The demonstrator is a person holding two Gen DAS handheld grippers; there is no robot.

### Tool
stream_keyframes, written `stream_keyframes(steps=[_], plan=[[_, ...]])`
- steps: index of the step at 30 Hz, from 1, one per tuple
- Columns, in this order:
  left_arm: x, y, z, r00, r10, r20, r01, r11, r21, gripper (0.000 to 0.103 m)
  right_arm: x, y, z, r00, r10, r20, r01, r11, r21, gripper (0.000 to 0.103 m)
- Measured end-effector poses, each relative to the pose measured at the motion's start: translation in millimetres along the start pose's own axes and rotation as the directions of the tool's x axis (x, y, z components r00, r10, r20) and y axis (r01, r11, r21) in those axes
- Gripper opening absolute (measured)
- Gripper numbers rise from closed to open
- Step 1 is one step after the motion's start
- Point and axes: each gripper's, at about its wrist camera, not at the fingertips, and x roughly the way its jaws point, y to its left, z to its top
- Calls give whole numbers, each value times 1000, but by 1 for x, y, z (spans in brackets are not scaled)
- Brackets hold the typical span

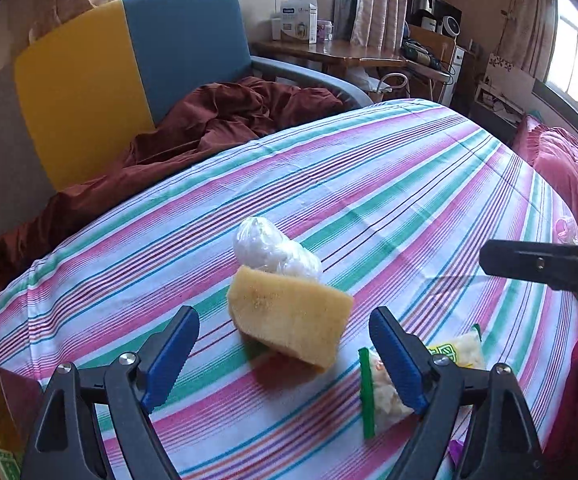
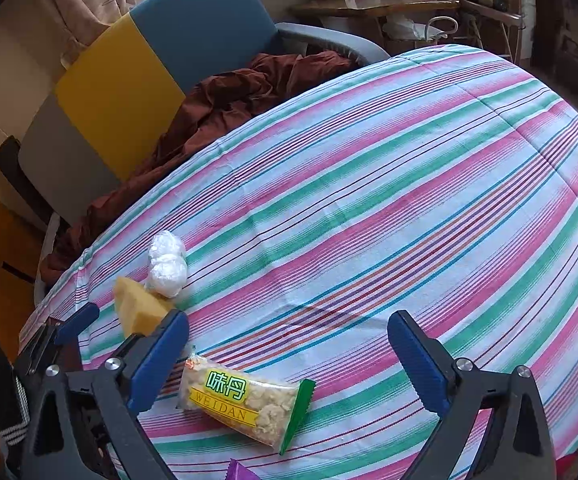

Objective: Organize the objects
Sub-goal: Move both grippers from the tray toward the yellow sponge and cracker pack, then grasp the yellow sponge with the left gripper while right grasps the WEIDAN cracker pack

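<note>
Hovering both tools over the striped bedsheet (image 1: 369,184), and neither grips anything yet. My left gripper (image 1: 283,340) is spread wide, blue pads on either side of the yellow sponge (image 1: 289,320) without touching it, which reads to me as lining up for a pick. That sponge sits tilted, 1 end propped up, with the clear plastic-wrapped bundle (image 1: 273,250) just behind it and touching or nearly so.

My right gripper (image 2: 289,344) is released too, jaws apart above bare sheet, and the snack packet (image 2: 245,404) lies flat just below its left finger. From the left wrist that same packet shows only partly, tucked behind my right-hand pad, so its printed green and yellow label is readable only from the right wrist.

Over on the right wrist view the sponge peeks out at the left edge, next to the white bundle, with the blue tip of my other tool close by. A purple wrapper corner (image 2: 241,472) shows at the bottom edge there; too little to say what it is. Only the left wrist view catches the red blanket (image 1: 561,168) beside the bed's far edge.

My guess: sponge 1st, since the jaws already frame it.
</note>
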Motion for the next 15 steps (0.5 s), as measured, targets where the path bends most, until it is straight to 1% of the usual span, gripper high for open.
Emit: stream_keyframes(steps=[2,4,5,6,9,11,13,15], plan=[[11,-1,3,1000,-15,-16,15,1000,1,88,1,0,1,1000,-4,-5,4,1000,-1,100],[19,0,3,999,-34,-24,34,999,-22,86,2,-2,1,1000,-10,-9,10,1000,6,100],[21,2,1,998,-56,-27,55,998,-38,70,3,-3,2,1000,-12,-12,12,1000,11,100],[20,2,-2,999,-47,-20,46,998,-52,63,4,-4,2,1000,-14,-14,14,1000,15,100],[2,5,-13,997,-71,29,74,993,-95,59,8,-7,4,999,-32,-25,33,999,23,100],[-15,4,-25,997,-62,56,68,990,-121,59,9,-7,4,999,-38,-27,39,999,21,100],[-33,-1,-44,996,-60,63,68,987,-145,59,9,-5,4,999,-44,-25,45,999,11,100],[-48,-10,-64,997,-39,67,48,990,-135,59,9,-4,4,999,-38,-26,39,999,6,100]])
